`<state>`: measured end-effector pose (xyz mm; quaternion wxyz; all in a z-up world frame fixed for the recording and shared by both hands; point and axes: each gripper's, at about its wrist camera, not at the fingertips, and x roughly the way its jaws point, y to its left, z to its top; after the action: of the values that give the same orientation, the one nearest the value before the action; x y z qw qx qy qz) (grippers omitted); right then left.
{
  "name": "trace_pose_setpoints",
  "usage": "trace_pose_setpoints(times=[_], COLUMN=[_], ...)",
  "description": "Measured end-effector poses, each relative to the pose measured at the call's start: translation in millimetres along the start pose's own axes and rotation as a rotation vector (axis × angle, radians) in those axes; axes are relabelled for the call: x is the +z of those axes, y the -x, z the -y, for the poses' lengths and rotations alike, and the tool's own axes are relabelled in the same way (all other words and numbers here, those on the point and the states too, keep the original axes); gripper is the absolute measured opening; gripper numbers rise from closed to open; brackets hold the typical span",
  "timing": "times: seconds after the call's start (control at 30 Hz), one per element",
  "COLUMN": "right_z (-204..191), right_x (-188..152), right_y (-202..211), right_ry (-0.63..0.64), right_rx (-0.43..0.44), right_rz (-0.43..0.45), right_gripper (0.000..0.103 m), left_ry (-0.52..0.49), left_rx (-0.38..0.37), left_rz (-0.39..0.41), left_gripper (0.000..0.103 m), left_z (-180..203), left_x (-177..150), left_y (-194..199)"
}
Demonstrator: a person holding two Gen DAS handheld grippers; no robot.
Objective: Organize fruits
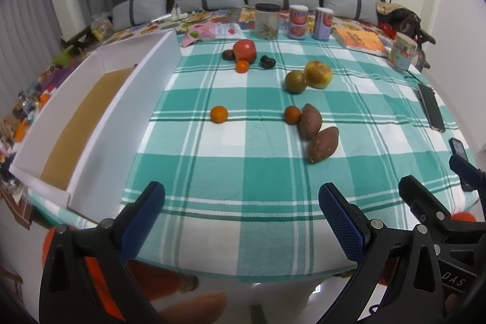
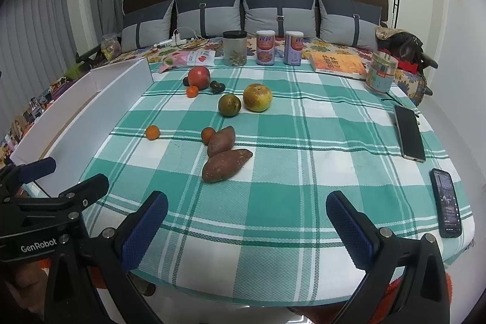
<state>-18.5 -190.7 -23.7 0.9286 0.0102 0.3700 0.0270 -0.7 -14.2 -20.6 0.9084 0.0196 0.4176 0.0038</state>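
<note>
We hold the left gripper (image 1: 241,220) and right gripper (image 2: 246,228) low at the table's near edge, both with jaws spread and empty. Fruits (image 2: 229,104) lie scattered mid-cloth beside the white box (image 1: 153,75). Only the left view shows its brown floor (image 1: 82,126); only the right shows the whole phone (image 2: 446,202).

On the tablecloth (image 2: 273,172), 2 sweet potatoes (image 2: 226,161) lie touching near the middle, with a tangerine (image 2: 208,134) against the farther one and another tangerine (image 2: 152,132) apart to its left. Behind them sit a pear (image 2: 257,97) and, just left, a round fruit (image 2: 229,104). Farther back left, a pomegranate (image 2: 198,76) has a third tangerine (image 2: 192,91) before it. An open box (image 2: 121,93) runs along the left edge; 2 phones (image 2: 410,132) lie at the right. Jars and 2 cans (image 2: 265,47) line the back.
</note>
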Motion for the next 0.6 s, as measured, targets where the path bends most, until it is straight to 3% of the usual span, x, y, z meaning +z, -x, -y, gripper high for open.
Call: trace_pose_setpoints(times=[0.6], right_z=[0.5], right_x=[1.1], right_y=[5.0], right_ry=[-0.002], right_rx=[-0.001], right_rz=[0.01], right_gripper=[0.103], left_ry=[0.018], left_rx=[0.007], left_rz=[0.0], left_gripper=[0.102], left_z=[-5.1], left_x=[0.6], left_y=[1.6])
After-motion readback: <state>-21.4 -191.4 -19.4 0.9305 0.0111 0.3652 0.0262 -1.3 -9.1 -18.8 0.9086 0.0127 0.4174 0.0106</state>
